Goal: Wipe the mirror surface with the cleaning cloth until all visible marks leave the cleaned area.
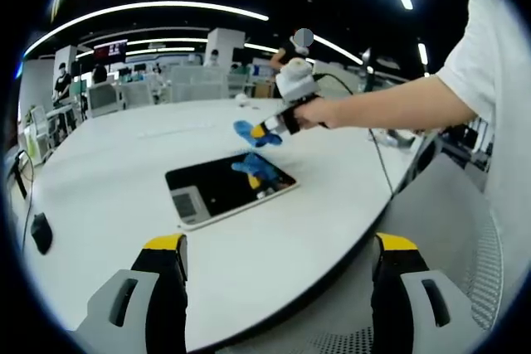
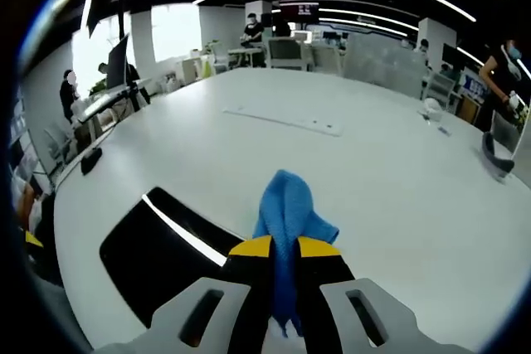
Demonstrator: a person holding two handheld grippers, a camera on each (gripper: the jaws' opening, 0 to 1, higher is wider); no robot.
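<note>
A rectangular mirror (image 1: 217, 192) lies flat on the white table (image 1: 108, 155), dark and reflecting the ceiling. My right gripper (image 1: 267, 130), held by a hand on a white-sleeved arm (image 1: 390, 104), comes in from the right, shut on a blue cleaning cloth (image 1: 249, 133). The cloth hangs just above the mirror's far corner, and its blue reflection shows in the glass. In the right gripper view the cloth (image 2: 286, 205) is pinched between the jaws of the right gripper (image 2: 284, 248), with the mirror (image 2: 158, 250) below and to the left. My left gripper (image 1: 280, 246) stands open near the table's edge, holding nothing.
A small black object (image 1: 40, 232) lies near the table's left edge. A long white strip (image 2: 282, 118) lies flat further along the table. The table's curved edge runs close in front of my left gripper. Desks, chairs and people fill the office behind.
</note>
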